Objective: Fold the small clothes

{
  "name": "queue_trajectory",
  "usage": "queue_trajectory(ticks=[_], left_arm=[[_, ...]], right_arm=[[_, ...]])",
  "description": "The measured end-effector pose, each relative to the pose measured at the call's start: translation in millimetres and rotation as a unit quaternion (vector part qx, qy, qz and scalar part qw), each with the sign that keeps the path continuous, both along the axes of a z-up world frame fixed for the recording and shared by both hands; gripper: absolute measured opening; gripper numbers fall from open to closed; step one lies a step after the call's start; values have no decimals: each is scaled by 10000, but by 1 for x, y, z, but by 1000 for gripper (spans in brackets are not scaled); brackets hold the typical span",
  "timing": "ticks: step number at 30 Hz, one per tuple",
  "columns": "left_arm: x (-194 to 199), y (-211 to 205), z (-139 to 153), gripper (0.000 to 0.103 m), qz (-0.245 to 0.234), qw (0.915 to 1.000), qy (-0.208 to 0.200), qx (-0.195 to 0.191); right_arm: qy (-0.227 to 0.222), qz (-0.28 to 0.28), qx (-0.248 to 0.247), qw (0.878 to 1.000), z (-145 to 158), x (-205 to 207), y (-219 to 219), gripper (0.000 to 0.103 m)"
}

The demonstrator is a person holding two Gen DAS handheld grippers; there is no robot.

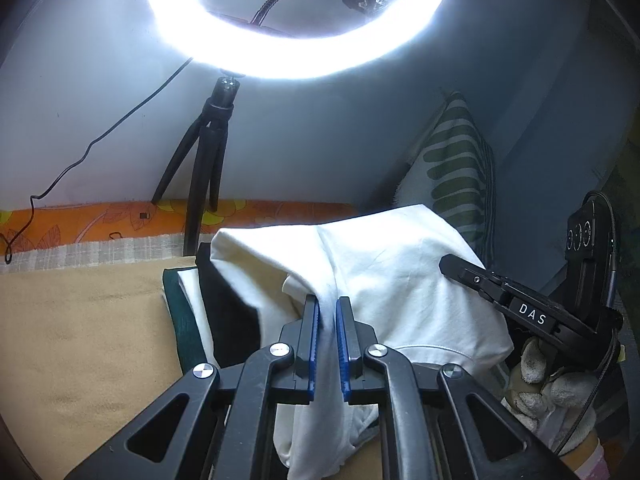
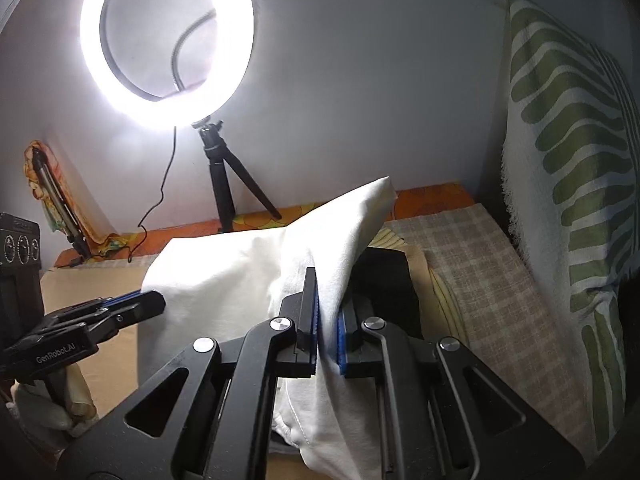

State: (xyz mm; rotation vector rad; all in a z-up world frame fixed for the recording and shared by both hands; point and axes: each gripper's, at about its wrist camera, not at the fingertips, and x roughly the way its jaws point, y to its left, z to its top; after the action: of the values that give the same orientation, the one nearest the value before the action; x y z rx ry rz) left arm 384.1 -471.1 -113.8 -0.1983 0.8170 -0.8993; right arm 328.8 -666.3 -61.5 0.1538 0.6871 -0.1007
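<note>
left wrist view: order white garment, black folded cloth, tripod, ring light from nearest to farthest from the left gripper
1. white garment, pinched in the left gripper
2. black folded cloth, just left, under the garment
3. tripod, behind, standing by the wall
4. ring light, highest, on the tripod

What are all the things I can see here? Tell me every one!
white garment: one, white, lifted above the bed, pinched by both grippers
folded clothes: a small pile, black, white and dark green, under the garment
ring light: one, glowing white, on a black tripod by the wall
cable: one, black, hanging from the light
pillow: one, white with green stripes, propped at the right
bed cover: one, tan, with checked and orange edges
left gripper: one, black with blue pads, shut on cloth
right gripper: one, same colours, shut on cloth
gloved hand: one, whitish, holding the right gripper
</note>
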Motion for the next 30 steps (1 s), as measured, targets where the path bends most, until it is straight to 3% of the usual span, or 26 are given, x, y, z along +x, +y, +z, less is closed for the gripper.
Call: queue_trajectory(ticks=[5,7,9,10,16,24,30], left_arm=[[5,3,-10,6,132,9993,-135,314],[4,6,-12,11,183,9985,-180,493],[2,10,-12,19,244,9979,-199,564],[1,11,-12,23,300,9974,-237,610],[-5,20,4,29,594,9948,-599,568],[-15,24,17,39,466,9951,-666,560],[-30,42,35,45,455,9950,-707,532]], right_arm=[[453,-494,-465,9967,-23,19,-24,9],[621,-813,-684,9924,-28,21,-37,19],[639,-1083,-896,9880,-28,18,-45,44],[591,-1161,-910,9873,-27,15,-48,48],[407,-1089,-762,9903,-18,8,-46,50],[316,-979,-690,9923,-15,-2,-27,54],[257,-992,-727,9921,5,-19,-8,54]])
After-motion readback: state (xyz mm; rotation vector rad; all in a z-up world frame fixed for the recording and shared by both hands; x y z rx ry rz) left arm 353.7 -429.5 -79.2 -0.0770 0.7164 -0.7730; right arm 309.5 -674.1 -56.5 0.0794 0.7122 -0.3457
